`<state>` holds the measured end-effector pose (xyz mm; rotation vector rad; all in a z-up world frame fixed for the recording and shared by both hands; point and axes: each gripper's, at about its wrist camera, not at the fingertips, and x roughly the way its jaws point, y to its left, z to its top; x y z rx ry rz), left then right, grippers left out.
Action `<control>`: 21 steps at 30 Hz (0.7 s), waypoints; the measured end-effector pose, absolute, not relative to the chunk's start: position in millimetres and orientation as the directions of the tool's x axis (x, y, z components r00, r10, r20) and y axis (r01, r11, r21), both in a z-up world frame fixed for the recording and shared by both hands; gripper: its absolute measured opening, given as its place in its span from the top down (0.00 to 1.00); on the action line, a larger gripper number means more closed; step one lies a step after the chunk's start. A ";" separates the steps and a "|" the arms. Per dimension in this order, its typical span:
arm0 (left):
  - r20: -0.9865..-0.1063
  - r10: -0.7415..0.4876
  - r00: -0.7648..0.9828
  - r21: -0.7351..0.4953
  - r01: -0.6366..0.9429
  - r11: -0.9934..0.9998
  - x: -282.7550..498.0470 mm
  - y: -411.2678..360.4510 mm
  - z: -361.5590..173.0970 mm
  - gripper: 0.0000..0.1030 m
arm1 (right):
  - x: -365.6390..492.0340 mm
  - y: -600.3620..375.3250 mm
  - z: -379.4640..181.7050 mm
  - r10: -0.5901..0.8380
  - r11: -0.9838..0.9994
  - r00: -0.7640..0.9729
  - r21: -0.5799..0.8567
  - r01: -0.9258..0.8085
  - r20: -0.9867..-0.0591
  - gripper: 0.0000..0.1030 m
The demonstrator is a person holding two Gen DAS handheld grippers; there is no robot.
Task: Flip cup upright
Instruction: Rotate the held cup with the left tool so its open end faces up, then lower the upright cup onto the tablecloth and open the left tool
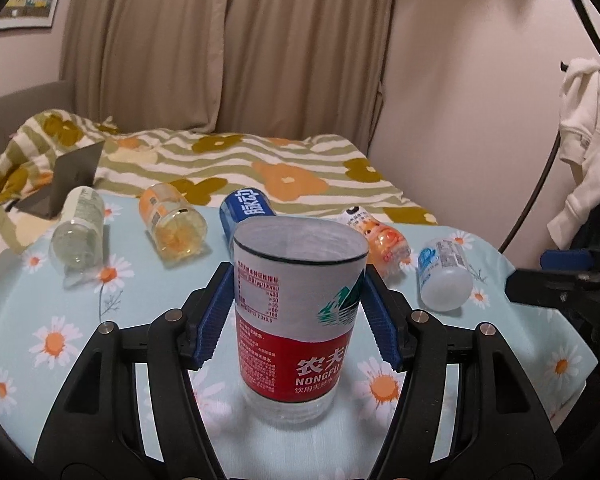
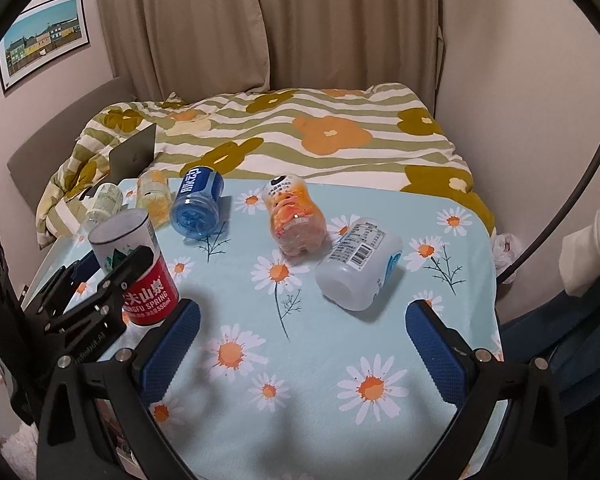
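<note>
While the cup, a cut-off Nongfu Spring bottle, already stands upright with its open end up on the daisy-print worktop, we judge the flip done and only letting go left. Our left claw brackets it, pads at its sides; whether they press it we cannot tell. The cup looks empty. Five more cut bottles lie on their sides behind: pale green, yellow, blue, orange, white, apparently empty. Our right claw hovers spread wide, holding nothing.
</note>
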<state>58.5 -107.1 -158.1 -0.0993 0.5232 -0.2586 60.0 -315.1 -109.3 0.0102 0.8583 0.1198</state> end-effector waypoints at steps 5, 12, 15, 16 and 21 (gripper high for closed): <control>-0.541 -0.256 0.801 -0.116 0.231 0.966 50.0 -112.2 -152.7 0.35 | 58.0 -311.9 -103.8 0.120 0.992 0.653 0.067 -0.106 -0.748 0.00; -0.629 -0.240 0.739 -0.088 0.239 0.967 48.6 -113.8 -145.9 0.35 | 53.4 -314.8 -97.3 0.130 0.991 0.654 0.092 -0.092 -0.746 0.00; -0.645 -0.239 0.726 -0.098 0.232 0.968 49.7 -111.7 -143.9 0.35 | 51.9 -316.5 -97.5 0.139 0.990 0.651 0.109 -0.087 -0.747 0.00; -0.651 -0.237 0.721 -0.098 0.230 0.968 49.5 -111.2 -143.3 0.35 | 51.0 -316.6 -97.6 0.142 0.990 0.650 0.113 -0.086 -0.746 0.00; -0.667 -0.223 0.711 -0.081 0.228 0.970 49.2 -113.1 -141.9 0.35 | 46.6 -314.5 -95.9 0.149 0.989 0.650 0.120 -0.090 -0.745 0.00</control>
